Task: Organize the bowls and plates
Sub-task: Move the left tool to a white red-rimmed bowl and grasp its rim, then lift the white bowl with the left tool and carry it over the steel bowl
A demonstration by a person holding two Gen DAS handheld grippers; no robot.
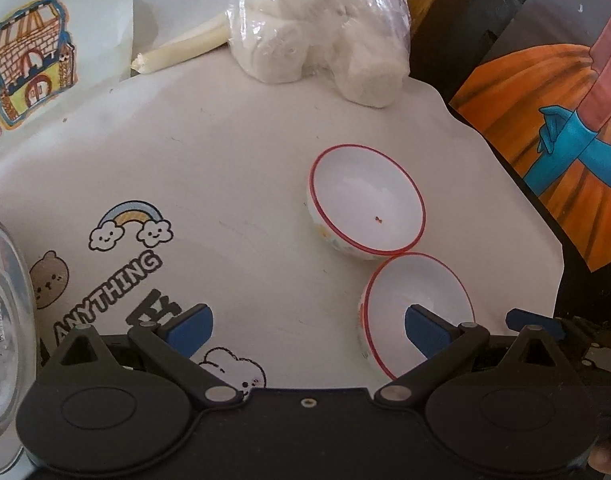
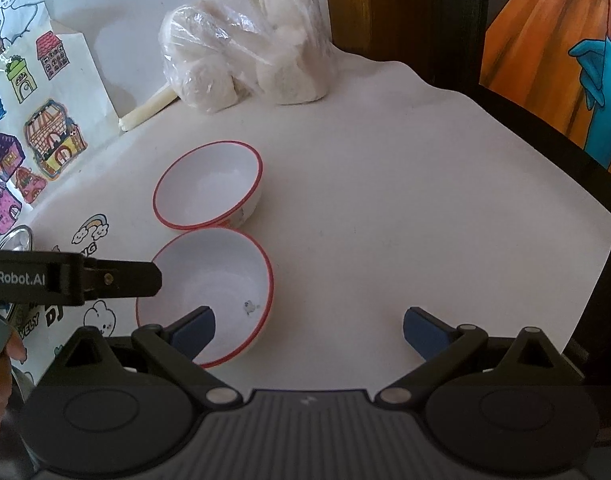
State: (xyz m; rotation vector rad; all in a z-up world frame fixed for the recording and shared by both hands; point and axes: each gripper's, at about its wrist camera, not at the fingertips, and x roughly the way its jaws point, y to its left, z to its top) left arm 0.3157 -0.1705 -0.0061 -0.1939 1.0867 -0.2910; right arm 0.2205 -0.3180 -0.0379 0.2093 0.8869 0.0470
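Note:
Two white bowls with red rims stand touching on the white table. The far bowl (image 1: 367, 200) (image 2: 209, 186) is empty. The near bowl (image 1: 417, 312) (image 2: 209, 292) is empty too. My left gripper (image 1: 307, 330) is open, its right fingertip over the near bowl's inside. My right gripper (image 2: 309, 330) is open, its left fingertip over the near bowl's right part. The left gripper's body (image 2: 73, 278) shows at the left of the right wrist view.
A plastic bag of white rolls (image 1: 321, 28) (image 2: 249, 48) lies at the back. A glass dish (image 1: 5, 320) sits at the left edge. A metal lid (image 2: 17, 240) lies left. Sticker sheets (image 1: 29, 60) cover the wall. The table edge (image 1: 545, 220) runs at the right.

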